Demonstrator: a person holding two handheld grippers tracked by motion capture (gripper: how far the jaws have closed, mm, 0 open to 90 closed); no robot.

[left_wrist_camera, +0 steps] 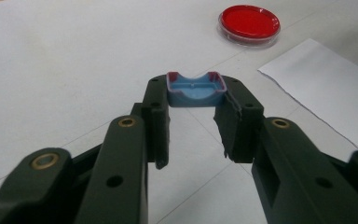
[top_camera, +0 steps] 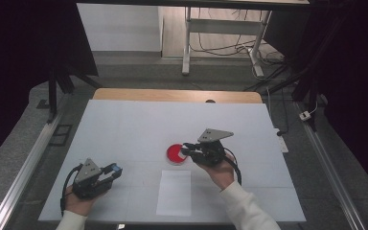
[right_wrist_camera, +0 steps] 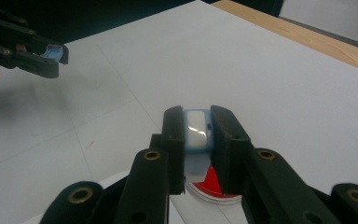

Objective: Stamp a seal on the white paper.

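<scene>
A round clear dish with red filling (top_camera: 174, 154) lies near the middle of the white table cover. My right gripper (top_camera: 188, 150) hovers at the dish's right edge, shut on a small light-blue piece with a white face (right_wrist_camera: 197, 129). The red dish (right_wrist_camera: 213, 185) shows just under those jaws. My left gripper (top_camera: 114, 171) rests low at the front left, shut on a small blue tray-like cap (left_wrist_camera: 196, 91) with reddish edges. From there the dish (left_wrist_camera: 249, 23) lies ahead to the right. The left gripper (right_wrist_camera: 51, 55) with its blue cap also appears far off in the right gripper view.
A white sheet of paper (top_camera: 174, 192) lies at the front centre, just in front of the dish. The white cover (top_camera: 124, 124) ends at a wooden table edge (top_camera: 172, 95) at the back. Metal rails (top_camera: 26, 167) run along both sides of the table.
</scene>
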